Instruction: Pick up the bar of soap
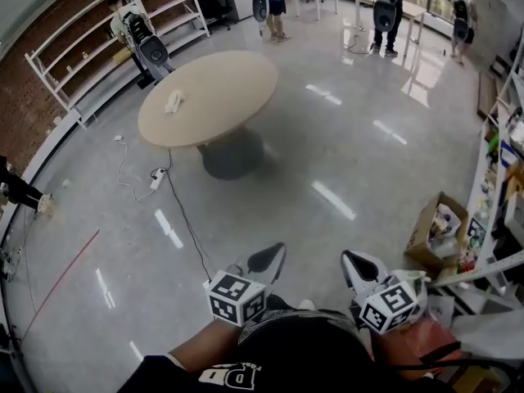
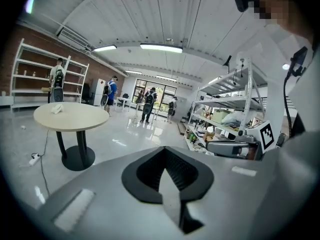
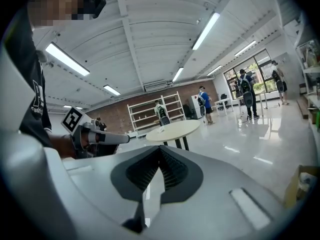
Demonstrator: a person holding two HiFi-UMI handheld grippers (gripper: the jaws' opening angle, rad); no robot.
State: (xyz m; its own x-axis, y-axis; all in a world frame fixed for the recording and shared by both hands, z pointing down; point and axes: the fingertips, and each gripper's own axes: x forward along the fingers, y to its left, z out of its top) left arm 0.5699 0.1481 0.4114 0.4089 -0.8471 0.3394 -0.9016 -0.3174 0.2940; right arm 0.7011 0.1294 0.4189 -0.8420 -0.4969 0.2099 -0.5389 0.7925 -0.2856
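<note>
Nearest the person, the left gripper (image 1: 275,256) and the right gripper (image 1: 350,262) are held close to the body, side by side and pointing out over the floor. In each gripper view the jaws are brought fully together with nothing between them, so both tools are empty.

Mid-floor, a cable with a power strip (image 1: 157,177) lies between the person and the round table (image 1: 225,88). A cardboard box (image 1: 432,229) sits off to the right by the shelving.

On the table's left part lies a small pale object (image 1: 173,101), judged to be the bar of soap, though it is too small to confirm. It is well apart from both grippers.

Assessment: the approach step is in hand and no reach has begun. The next move calls for closing on the table clear of the cable, then spreading one gripper's jaws before lowering them around the soap.
</note>
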